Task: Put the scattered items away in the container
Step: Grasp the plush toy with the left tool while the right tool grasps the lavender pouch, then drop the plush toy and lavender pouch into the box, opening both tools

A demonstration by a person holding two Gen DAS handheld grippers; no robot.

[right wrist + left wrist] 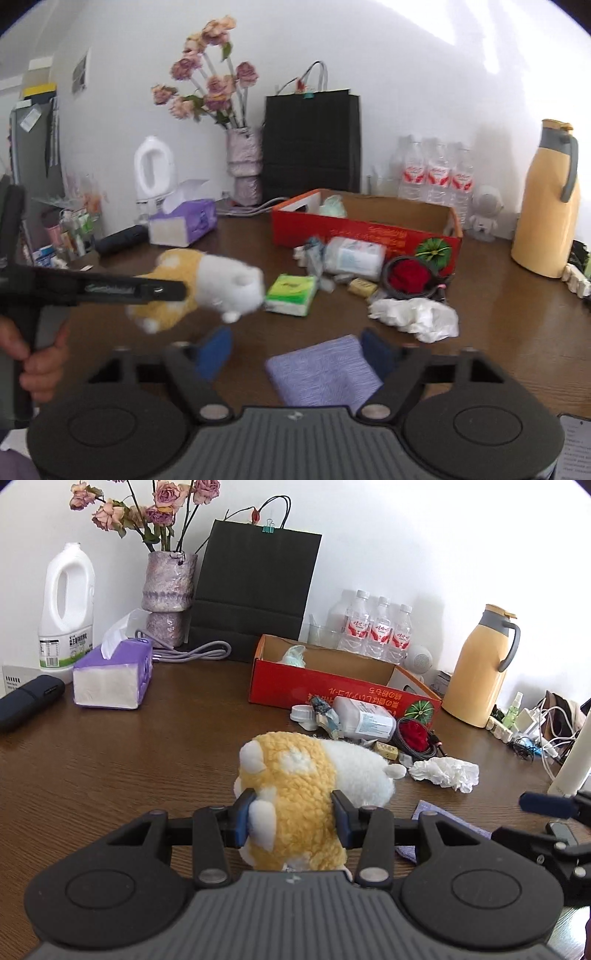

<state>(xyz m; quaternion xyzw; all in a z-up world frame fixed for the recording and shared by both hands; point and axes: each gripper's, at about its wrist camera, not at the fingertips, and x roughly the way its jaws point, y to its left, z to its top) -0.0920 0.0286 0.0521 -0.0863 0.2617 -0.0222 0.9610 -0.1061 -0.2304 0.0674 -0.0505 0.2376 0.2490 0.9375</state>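
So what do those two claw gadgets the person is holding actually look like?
Both look alike: the left gripper and right gripper have a ribbed grey body with a small logo, two round black discs, black linkage bars on silver pivots, and dark blue finger pads. A bare hand grips a black handle.

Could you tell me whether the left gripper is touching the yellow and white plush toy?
Touching. The left wrist view shows the left gripper with both blue pads pressed into the sides of the yellow and white plush toy.
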